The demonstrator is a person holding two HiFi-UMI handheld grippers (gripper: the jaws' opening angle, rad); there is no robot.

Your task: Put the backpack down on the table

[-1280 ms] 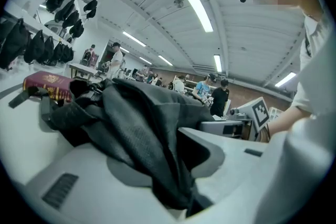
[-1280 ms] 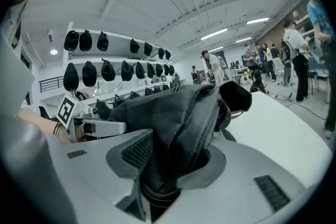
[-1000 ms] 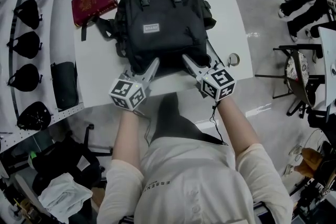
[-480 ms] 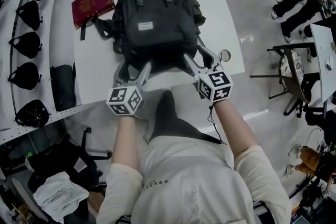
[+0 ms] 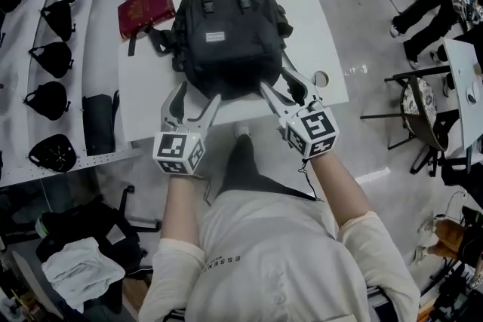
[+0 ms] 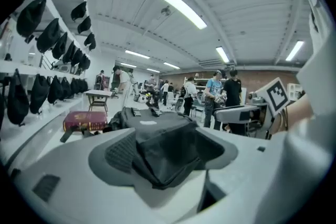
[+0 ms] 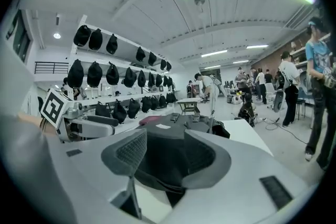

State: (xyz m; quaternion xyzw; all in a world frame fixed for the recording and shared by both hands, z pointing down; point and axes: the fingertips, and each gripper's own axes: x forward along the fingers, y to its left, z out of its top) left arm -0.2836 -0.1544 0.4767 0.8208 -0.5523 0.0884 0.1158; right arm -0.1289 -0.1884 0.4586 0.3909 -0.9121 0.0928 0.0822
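The backpack (image 5: 226,38) is resting flat on the worktop (image 5: 321,19), needing no support. The left gripper (image 5: 195,96) and right gripper (image 5: 284,84) have just been opening, their fingers released, its near edge lying loose between them.

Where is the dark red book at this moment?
In the head view the dark red book lies on the far left corner of the white table, just left of the black backpack.

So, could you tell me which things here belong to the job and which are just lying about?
Job: backpack; table; left tool and right tool, whose jaws have just been opening, with the backpack's edge loose between them.
Lying about: red case; tape roll; caps.
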